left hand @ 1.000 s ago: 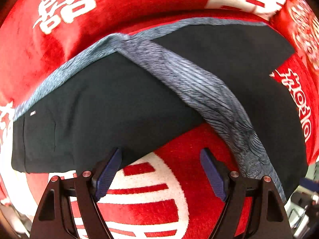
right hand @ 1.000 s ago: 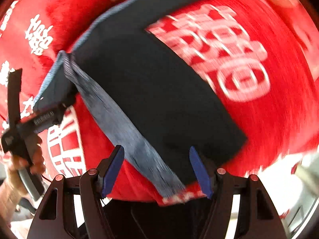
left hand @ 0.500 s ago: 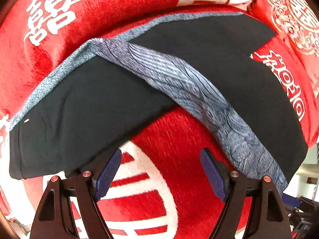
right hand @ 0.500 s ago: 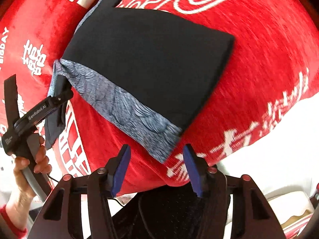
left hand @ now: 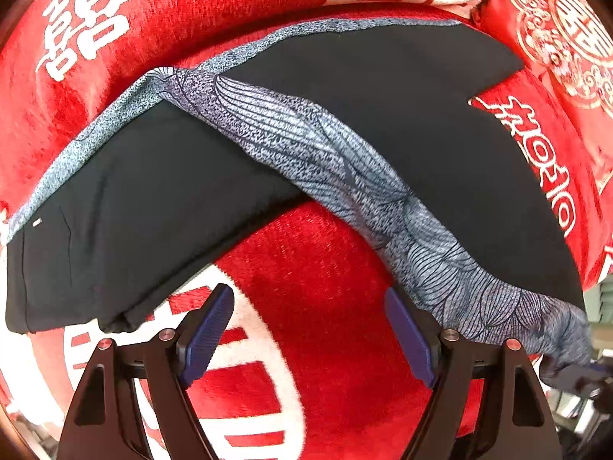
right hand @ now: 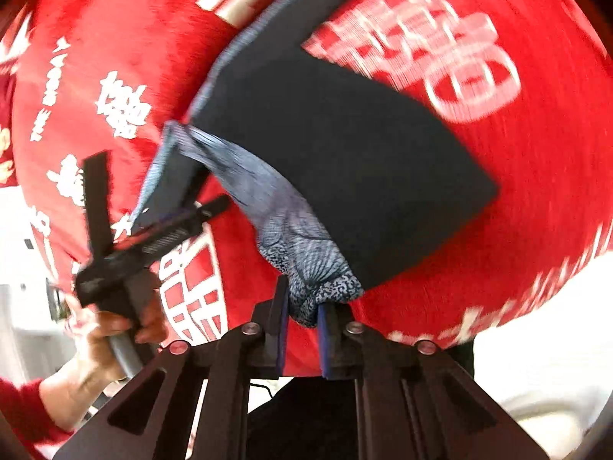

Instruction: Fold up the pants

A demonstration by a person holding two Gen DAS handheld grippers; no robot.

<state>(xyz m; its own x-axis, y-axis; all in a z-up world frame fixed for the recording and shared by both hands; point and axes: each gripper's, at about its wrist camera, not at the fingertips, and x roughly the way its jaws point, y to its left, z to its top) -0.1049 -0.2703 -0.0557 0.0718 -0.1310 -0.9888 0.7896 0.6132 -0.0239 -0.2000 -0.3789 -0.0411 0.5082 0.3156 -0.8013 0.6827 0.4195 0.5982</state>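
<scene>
Right gripper [right hand: 302,320] fingers closing, pinching the black stretchy pants' [right hand: 345,161] grey patterned waistband [right hand: 302,264] at the red plush blanket's [right hand: 536,199] near edge; left gripper [left hand: 308,329] spread, empty.

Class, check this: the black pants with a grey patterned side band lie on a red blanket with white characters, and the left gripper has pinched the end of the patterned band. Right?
Not quite. The right gripper has the patterned band, its jaws closing on the bunched end, as the right wrist view shows. The left gripper stands open over the red blanket, gripping nothing. The pants are as described.

Red blanket [left hand: 325,276] with white characters
</scene>
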